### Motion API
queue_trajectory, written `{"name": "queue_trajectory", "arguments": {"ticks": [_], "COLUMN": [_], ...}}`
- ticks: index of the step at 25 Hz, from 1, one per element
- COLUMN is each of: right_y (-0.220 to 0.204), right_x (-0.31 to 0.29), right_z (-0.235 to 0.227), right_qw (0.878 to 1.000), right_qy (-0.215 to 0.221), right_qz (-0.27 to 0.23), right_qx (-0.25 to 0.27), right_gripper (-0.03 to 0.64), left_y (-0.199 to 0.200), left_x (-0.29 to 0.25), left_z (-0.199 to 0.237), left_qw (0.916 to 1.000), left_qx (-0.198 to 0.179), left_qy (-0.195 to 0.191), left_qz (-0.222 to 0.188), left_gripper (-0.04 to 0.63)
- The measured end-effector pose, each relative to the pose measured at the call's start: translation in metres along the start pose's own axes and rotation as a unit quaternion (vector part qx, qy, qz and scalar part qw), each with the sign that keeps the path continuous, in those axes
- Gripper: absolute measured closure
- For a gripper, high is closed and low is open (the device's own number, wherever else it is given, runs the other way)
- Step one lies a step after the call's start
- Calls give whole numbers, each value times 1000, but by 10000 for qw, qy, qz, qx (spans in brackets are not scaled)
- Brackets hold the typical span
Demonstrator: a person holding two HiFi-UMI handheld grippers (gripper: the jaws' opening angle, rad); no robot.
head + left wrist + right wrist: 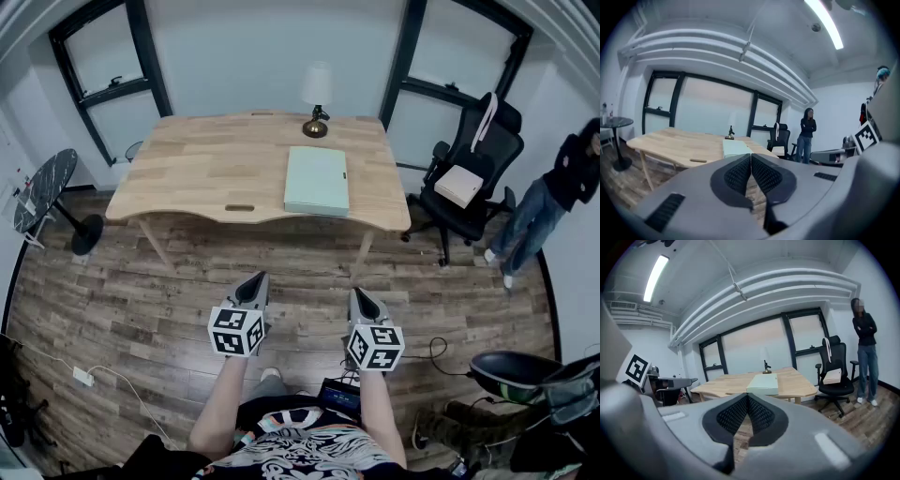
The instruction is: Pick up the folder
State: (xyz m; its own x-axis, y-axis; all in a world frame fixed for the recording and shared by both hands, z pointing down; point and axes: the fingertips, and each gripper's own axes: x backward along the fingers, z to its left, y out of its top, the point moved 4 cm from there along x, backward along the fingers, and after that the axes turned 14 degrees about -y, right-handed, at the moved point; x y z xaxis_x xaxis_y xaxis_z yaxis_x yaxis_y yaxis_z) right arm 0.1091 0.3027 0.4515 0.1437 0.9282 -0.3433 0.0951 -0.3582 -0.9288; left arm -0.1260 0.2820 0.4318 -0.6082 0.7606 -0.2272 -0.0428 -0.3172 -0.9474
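Folder [317, 180] flat on wooden table [197, 169]

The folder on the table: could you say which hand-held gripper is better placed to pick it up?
Probably right. The folder lies right of centre on the table, more directly ahead of the right hand-held gripper than the left hand-held gripper. Both are shut, empty and far from it.

The room is brightly and evenly lit by a ceiling strip light [825, 23] and by daylight diffused through the frosted windows [754, 348]. Only faint, soft shadows are cast beneath the table [187, 169]. Strong fisheye bending and dark vignetted corners are seen in both gripper views, and the nearest foreground is rendered soft.
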Motion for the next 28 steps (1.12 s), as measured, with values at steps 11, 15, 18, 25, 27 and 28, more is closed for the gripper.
{"name": "queue_trajectory", "arguments": {"ticks": [11, 15, 18, 25, 27, 28], "right_y": [-4, -4, -5, -6, -7, -6], "right_x": [20, 23, 21, -14, -34, -45], "right_z": [-2, -8, -12, -24, -32, -37], "right_qw": [10000, 9999, 9999, 9996, 9993, 9992], "right_qy": [-38, -124, -155, -161, -245, -271], "right_qz": [1, 0, 22, 120, 206, 235], "right_qx": [89, -8, -8, 209, 217, 181], "right_gripper": [612, 612, 612, 612, 612, 612], "left_y": [-11, -8, -7, 3, 5, 5], "left_x": [9, 11, 10, -23, -42, -54], "left_z": [-7, -4, 1, 25, 37, 44], "left_qw": [9986, 9981, 9975, 9969, 9968, 9967], "left_qx": [511, 614, 699, 762, 775, 782], "left_qy": [-103, -49, 5, -31, -16, -10], "left_qz": [81, -38, -97, -205, -206, -199], "left_gripper": [589, 589, 589, 589, 589, 589]}}
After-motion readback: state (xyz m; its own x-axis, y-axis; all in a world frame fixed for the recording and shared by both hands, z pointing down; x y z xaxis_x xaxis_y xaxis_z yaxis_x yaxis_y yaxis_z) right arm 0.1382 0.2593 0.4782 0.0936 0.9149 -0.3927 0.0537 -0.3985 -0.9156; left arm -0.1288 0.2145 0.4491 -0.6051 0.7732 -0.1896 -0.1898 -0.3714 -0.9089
